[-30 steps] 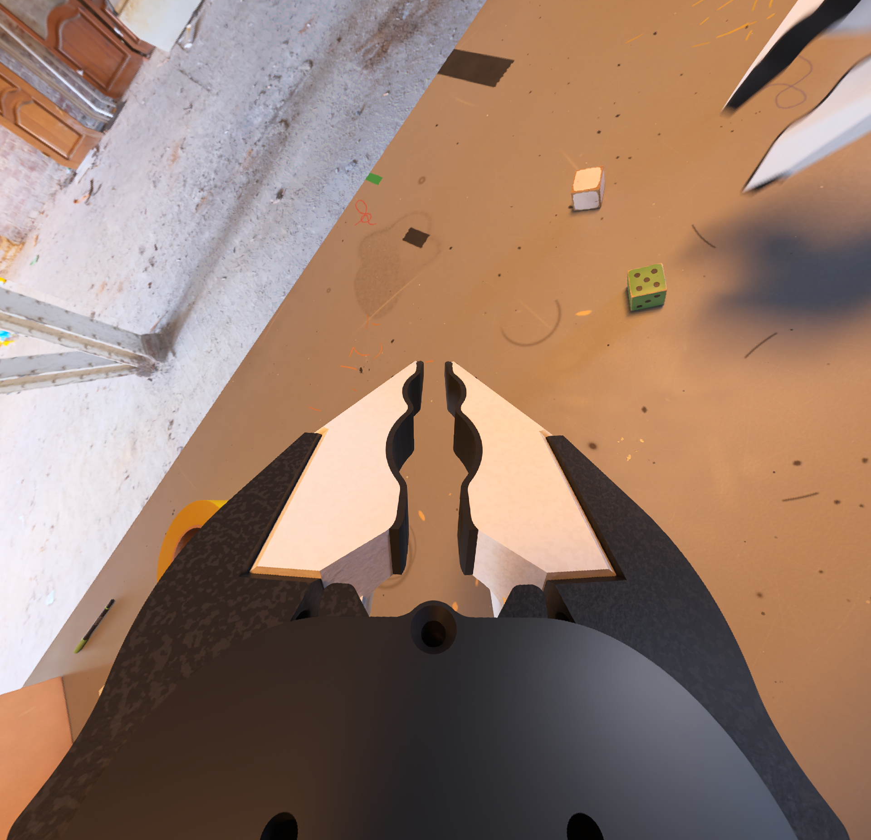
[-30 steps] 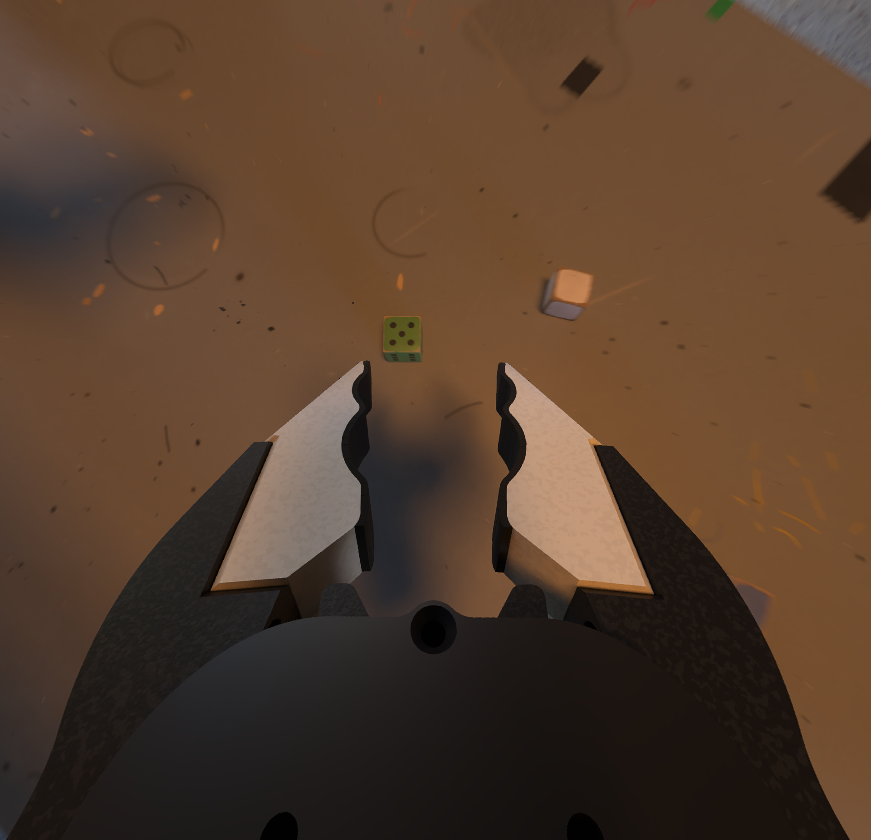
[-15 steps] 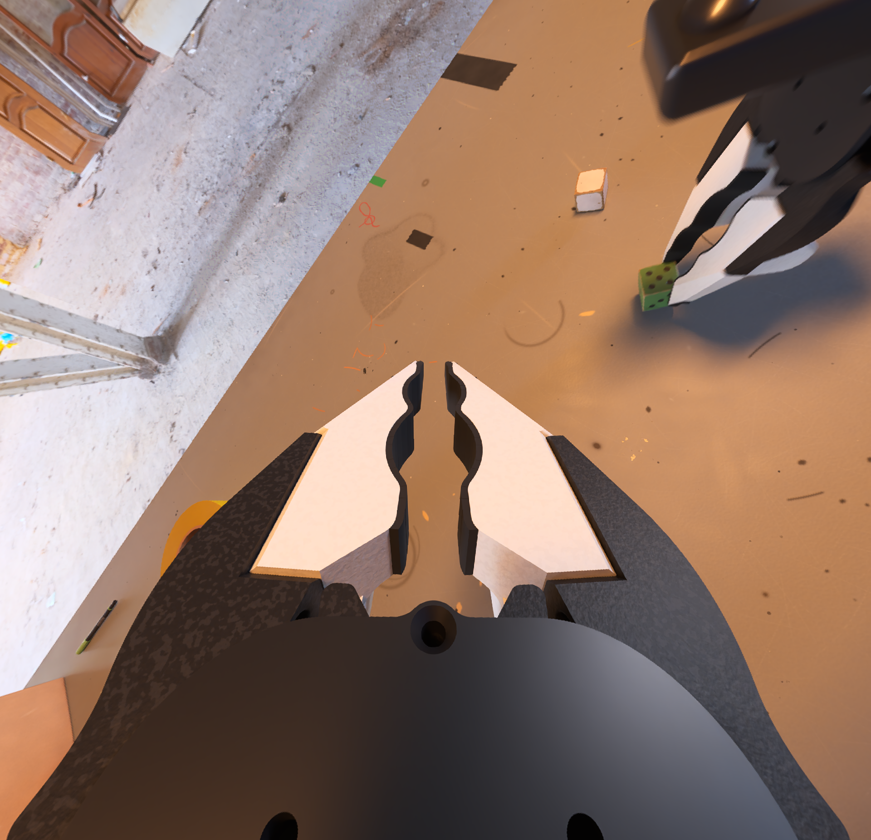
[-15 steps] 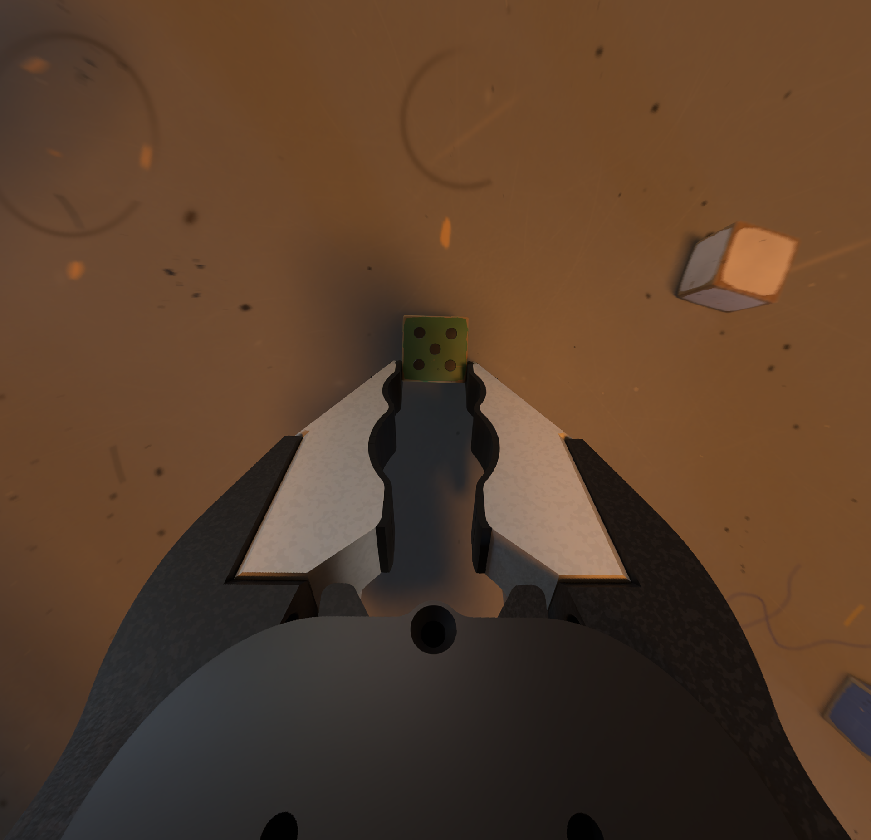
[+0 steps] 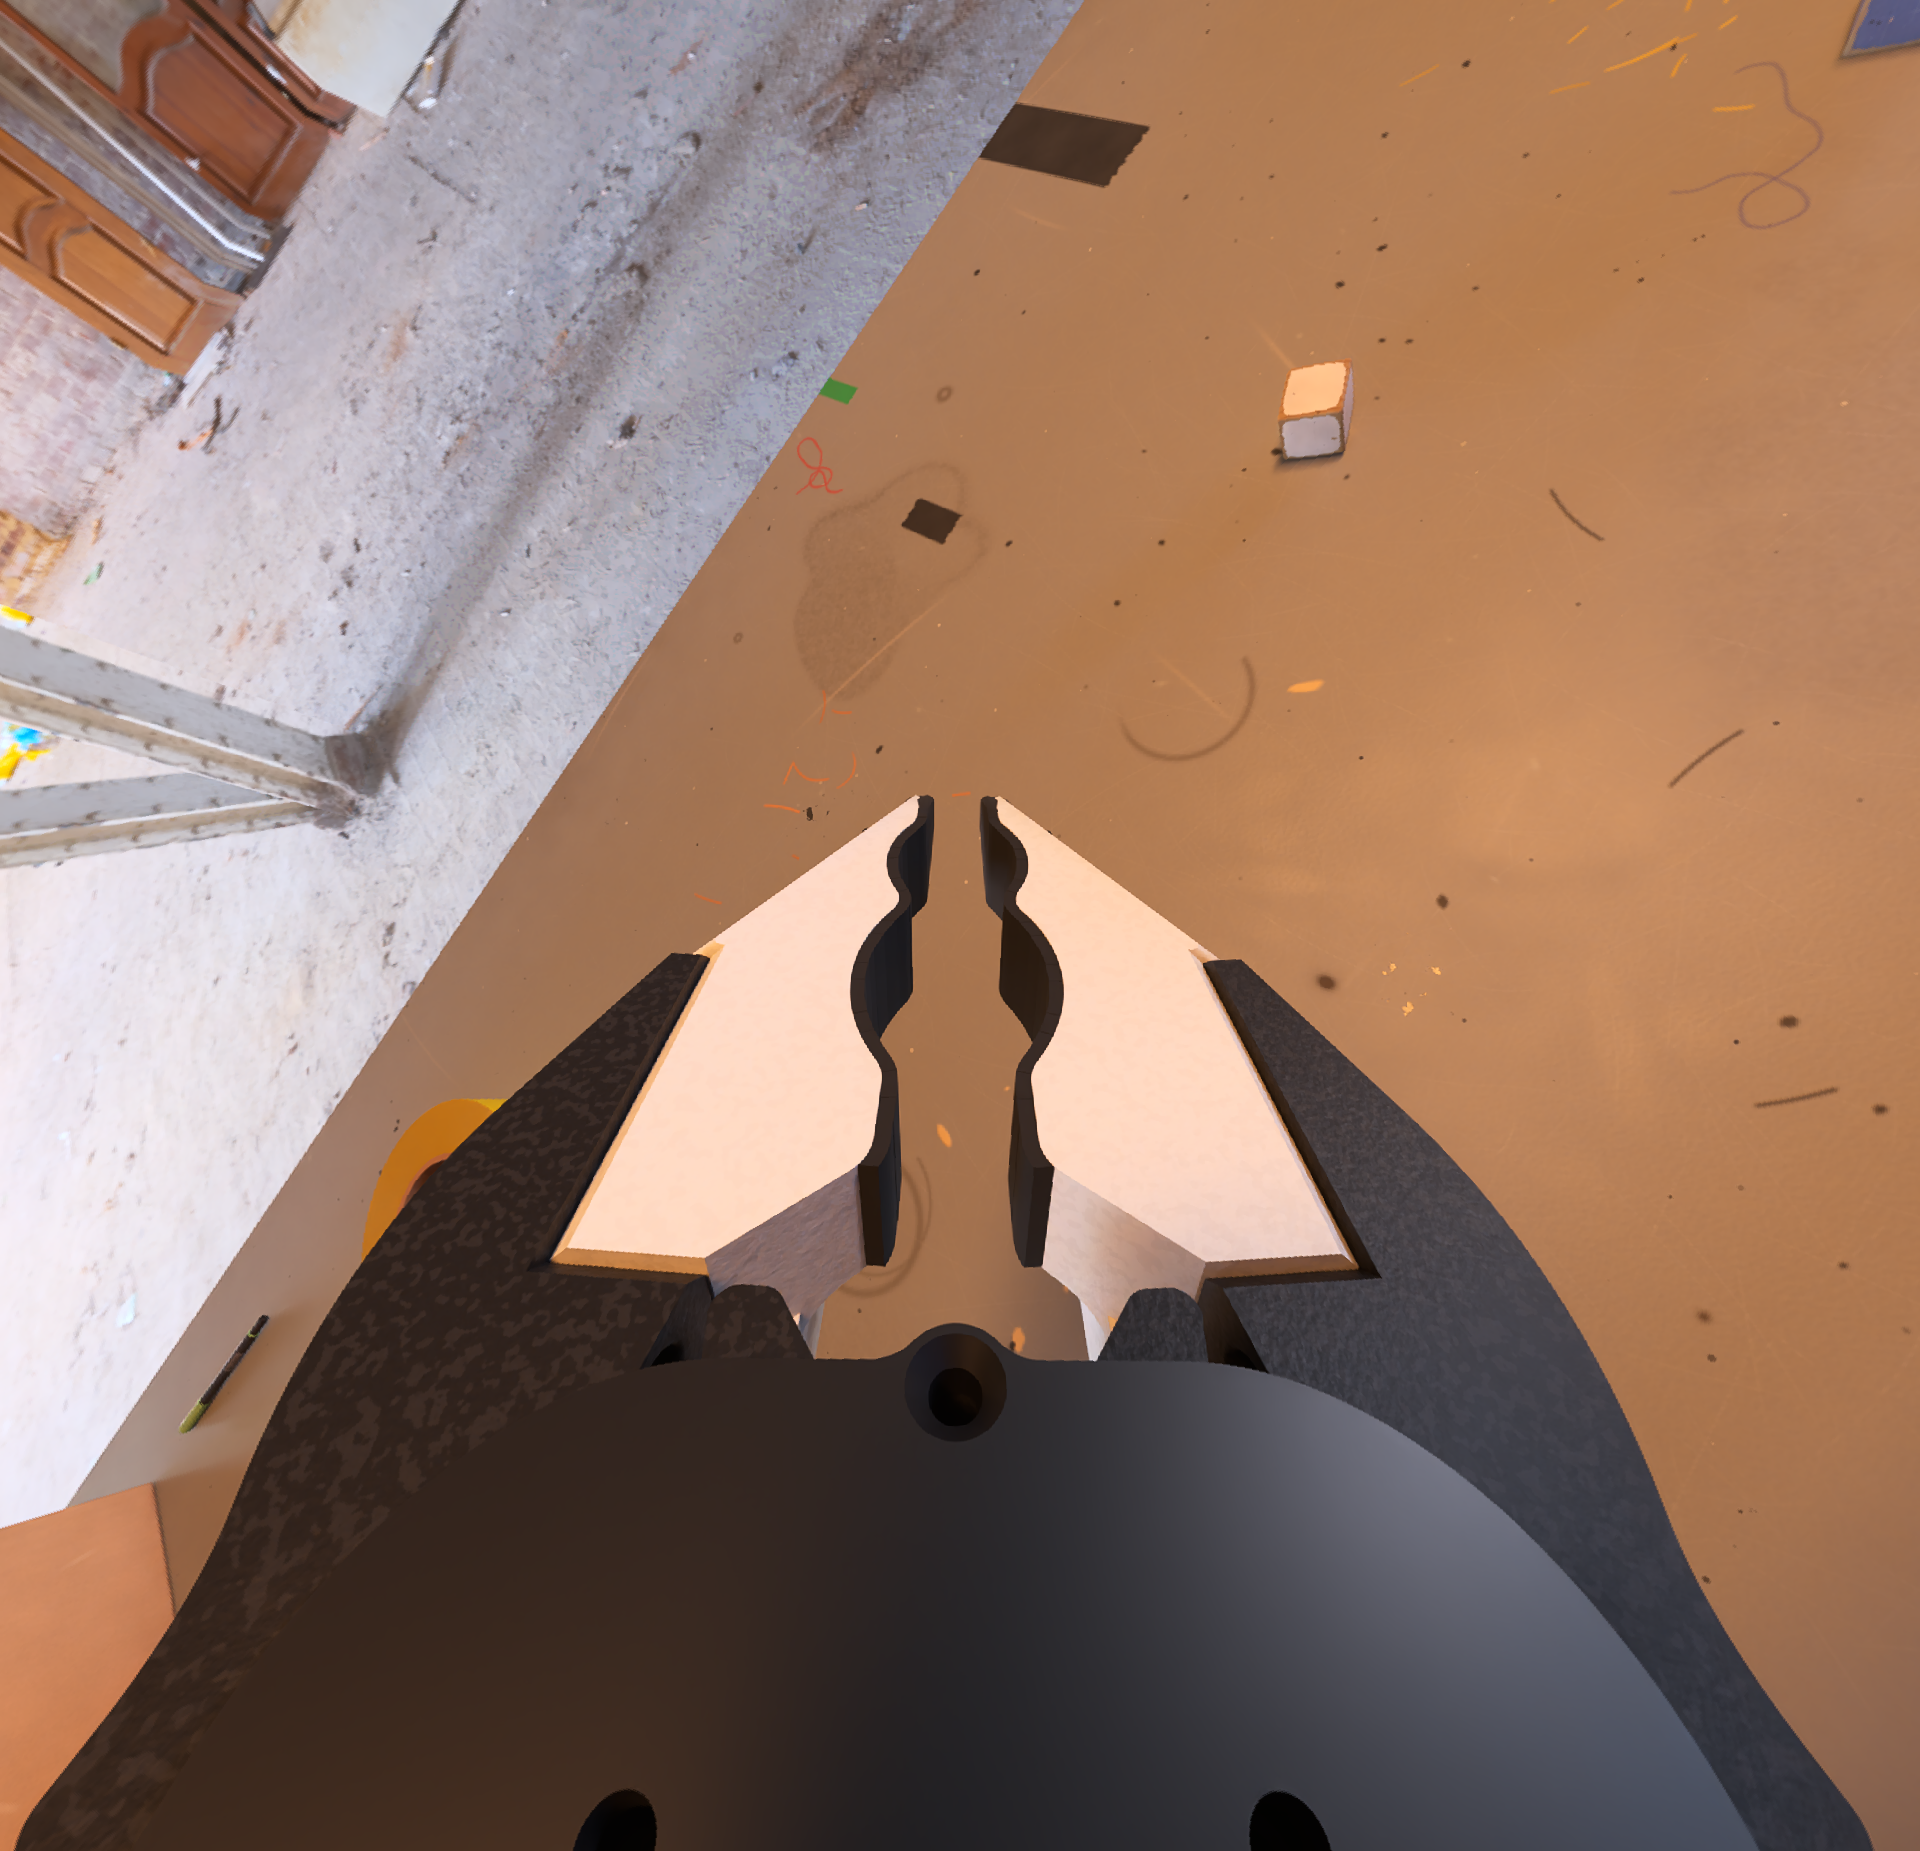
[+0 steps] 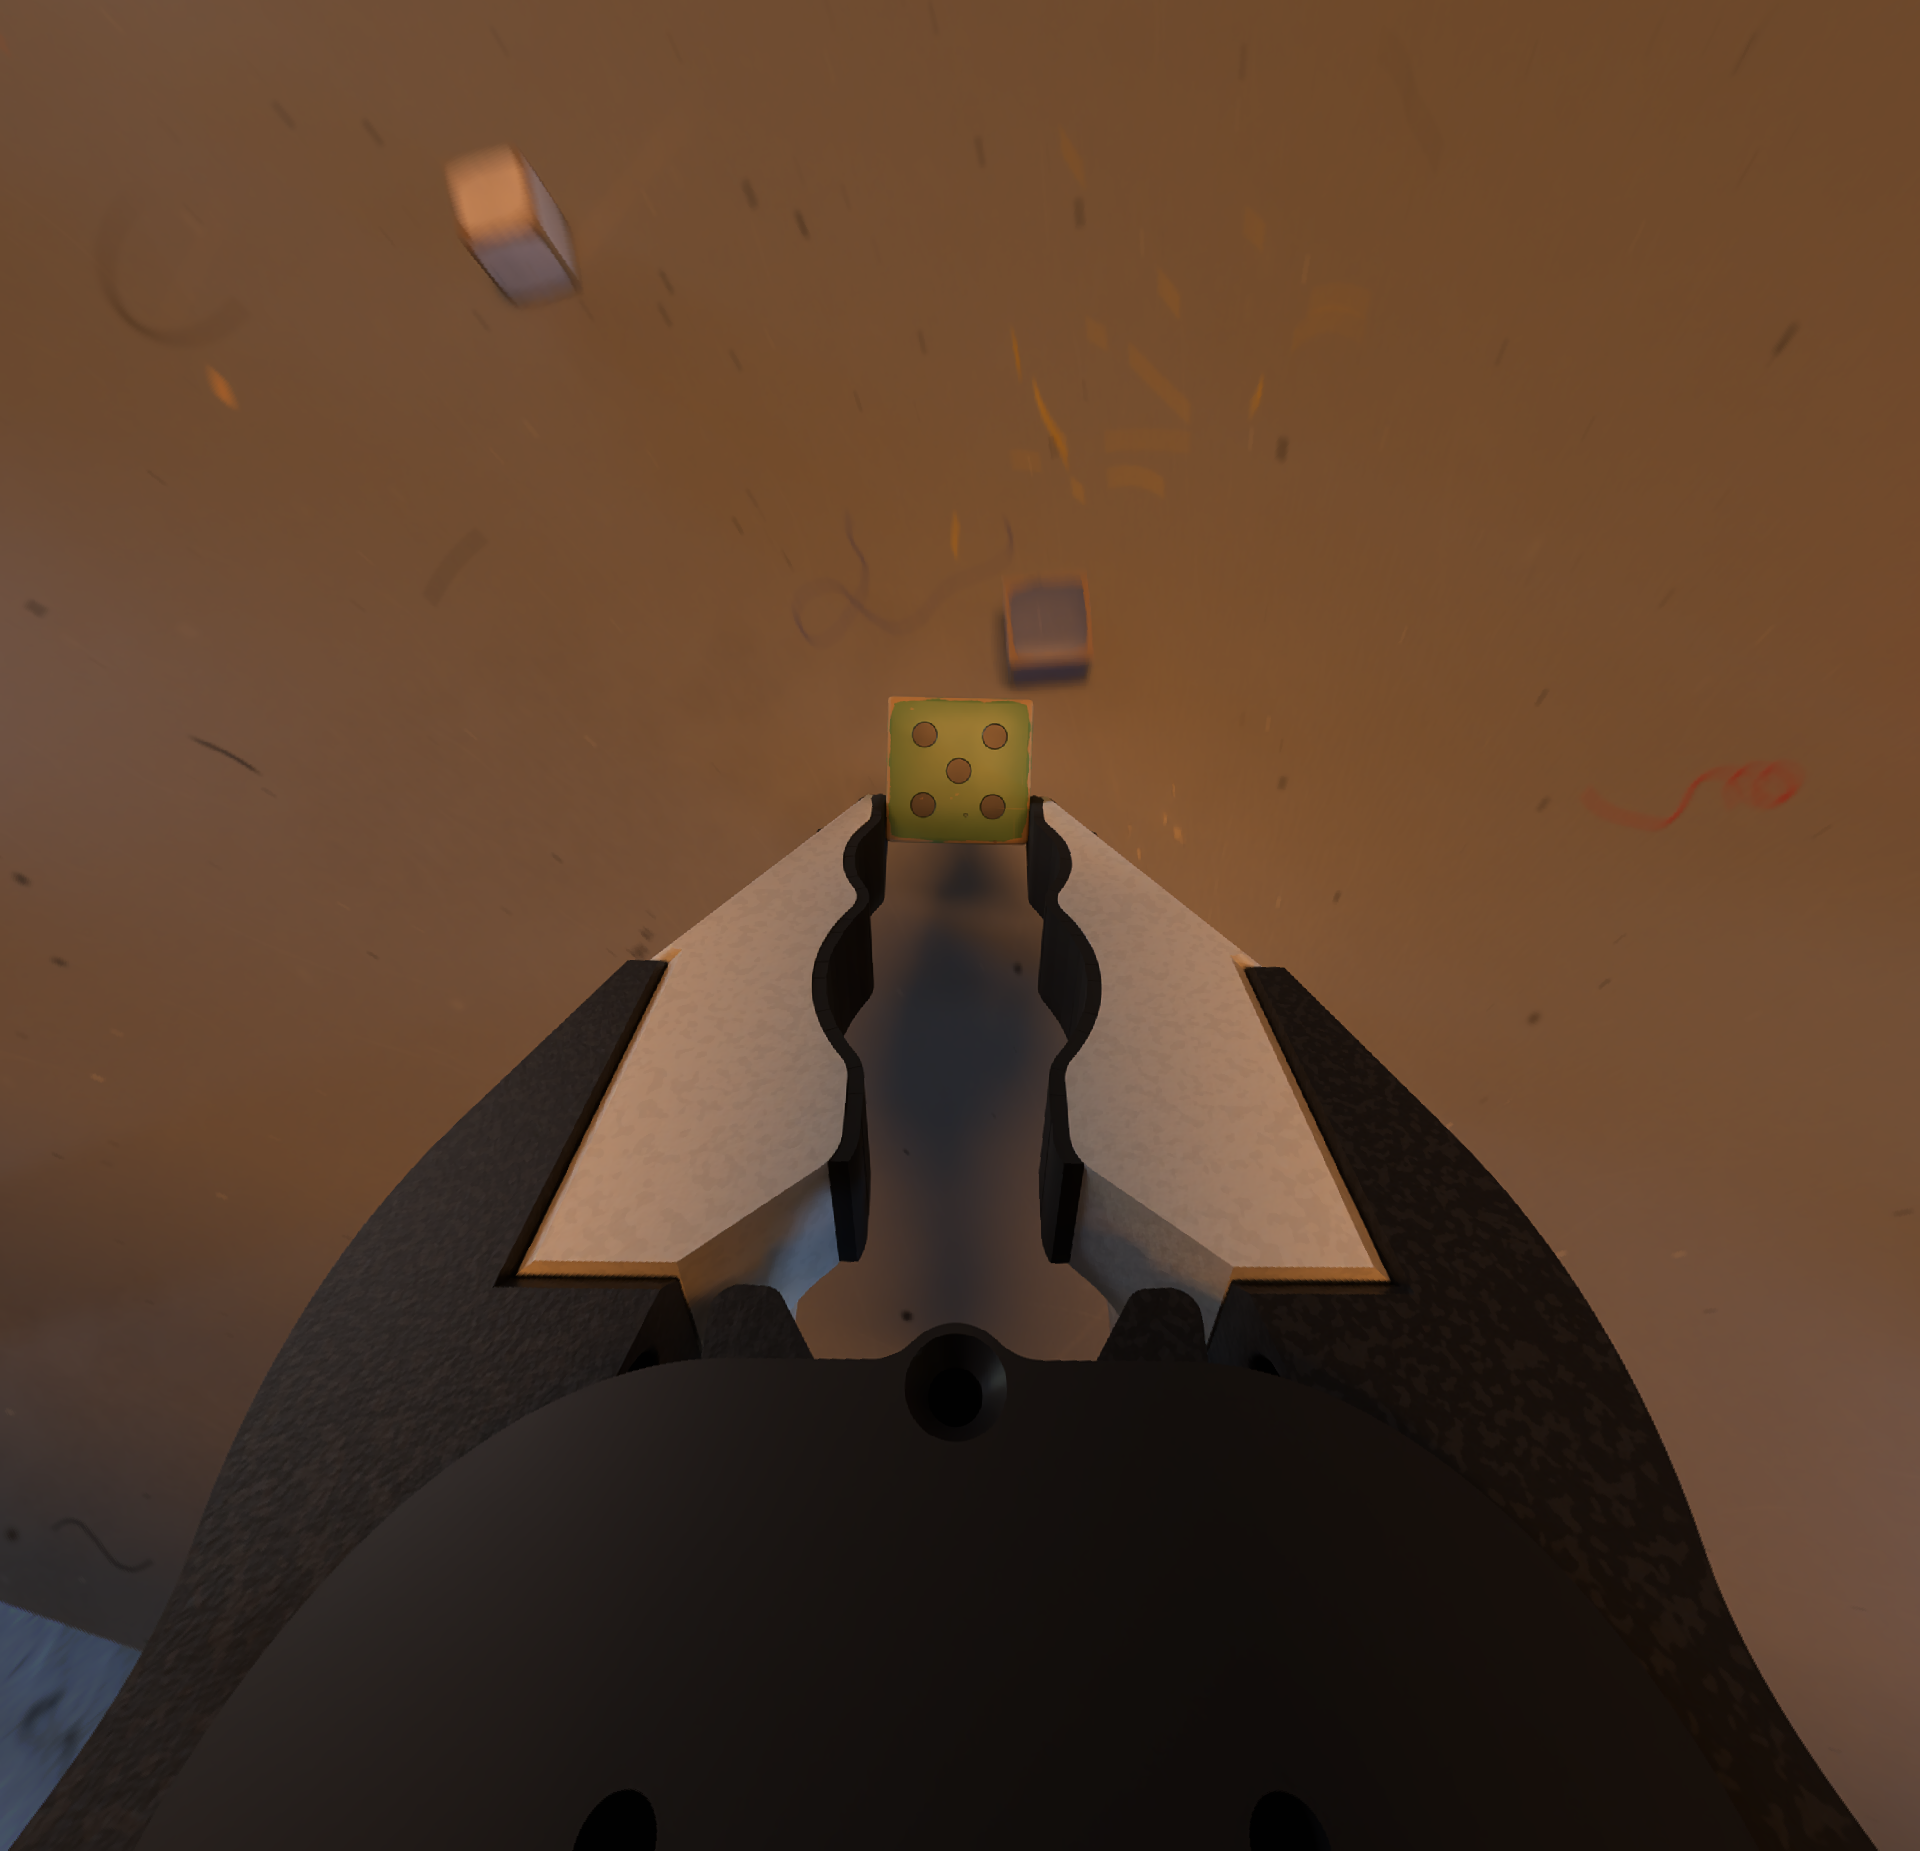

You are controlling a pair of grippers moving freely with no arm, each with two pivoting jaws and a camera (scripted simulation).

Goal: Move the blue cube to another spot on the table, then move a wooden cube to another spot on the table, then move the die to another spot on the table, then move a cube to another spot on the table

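My right gripper [image 6: 958,814] is shut on the green die [image 6: 959,771], gripped at its fingertips and held above the brown table [image 6: 312,866], five-pip face towards the camera. A blue cube [image 6: 1046,625] lies on the table just beyond the die, and also shows at the top right corner of the left wrist view [image 5: 1886,4]. A wooden cube [image 5: 1315,411] sits farther out; it is blurred in the right wrist view [image 6: 509,222]. My left gripper [image 5: 956,804] is shut and empty, hovering over the table near its left edge.
The table edge [image 5: 727,596] runs diagonally, with concrete floor beyond it on the left. A yellow tape roll [image 5: 426,1167] and a pen [image 5: 223,1375] lie near that edge. Black tape patches [image 5: 1062,144] are stuck on the table.
My right gripper came down, shut on the die, then lifted and carried it away out of the left wrist view. The left gripper has not moved.
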